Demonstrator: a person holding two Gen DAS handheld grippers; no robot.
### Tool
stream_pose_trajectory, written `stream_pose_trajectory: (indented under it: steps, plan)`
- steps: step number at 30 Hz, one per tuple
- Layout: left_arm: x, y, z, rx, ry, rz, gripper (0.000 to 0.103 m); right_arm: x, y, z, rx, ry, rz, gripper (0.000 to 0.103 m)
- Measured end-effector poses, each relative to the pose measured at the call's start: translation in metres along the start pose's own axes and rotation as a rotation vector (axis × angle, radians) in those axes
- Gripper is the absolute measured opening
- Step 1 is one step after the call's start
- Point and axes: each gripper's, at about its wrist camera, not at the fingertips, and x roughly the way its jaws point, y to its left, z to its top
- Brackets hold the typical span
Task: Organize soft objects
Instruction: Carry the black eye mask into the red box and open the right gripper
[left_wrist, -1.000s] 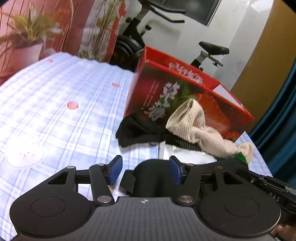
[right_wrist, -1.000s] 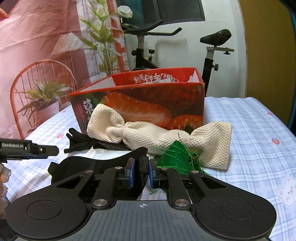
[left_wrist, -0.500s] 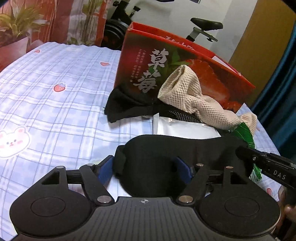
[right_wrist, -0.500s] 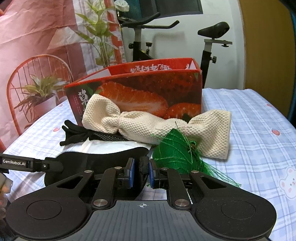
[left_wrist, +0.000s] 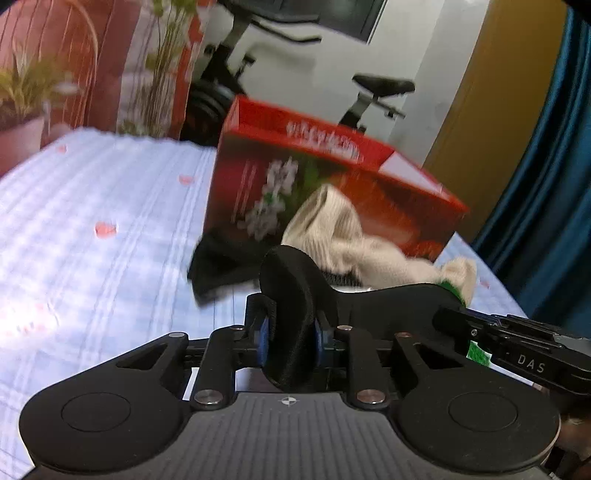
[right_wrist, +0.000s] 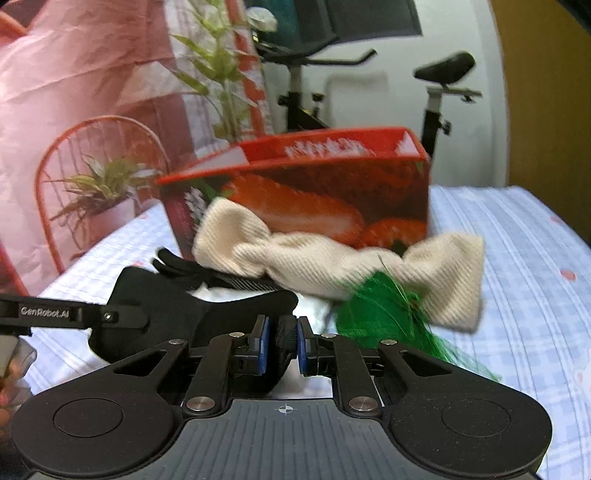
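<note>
Checked bedsheet (left_wrist: 110, 206); both tools, left tool (left_wrist: 289, 339) just closing, right tool (right_wrist: 282, 341), clamp black padded eye mask (left_wrist: 295, 295); uneven pull could slip it.

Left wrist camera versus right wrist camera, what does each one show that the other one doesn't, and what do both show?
Only the left wrist view shows the blue curtain at the right edge and the left gripper, whose jaws have just been closing and now pinch one end of the black eye mask.

Only the right wrist view shows the red wire chair and the right gripper clamped on the mask's other end.

Both show the red strawberry box, the cream knitted cloth, the green tinsel piece and the exercise bike.
</note>
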Motion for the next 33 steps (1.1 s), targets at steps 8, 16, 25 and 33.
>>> stream_pose_trajectory:
  steps: [8, 16, 25, 33]
  plan:
    - [-0.017, -0.015, 0.054, 0.053, -0.146, 0.005, 0.024, -0.015, 0.01, 0.05, -0.047, -0.129, 0.04, 0.013]
    - [0.008, -0.038, 0.136, 0.165, -0.243, 0.008, 0.024, -0.005, 0.002, 0.139, -0.09, -0.247, 0.027, 0.013]
    - [0.091, -0.029, 0.182, 0.099, -0.102, 0.021, 0.024, 0.06, -0.017, 0.196, -0.168, -0.213, -0.066, 0.012]
    - [0.144, -0.023, 0.182, 0.132, 0.006, 0.029, 0.025, 0.123, -0.029, 0.19, -0.216, -0.115, -0.122, 0.012]
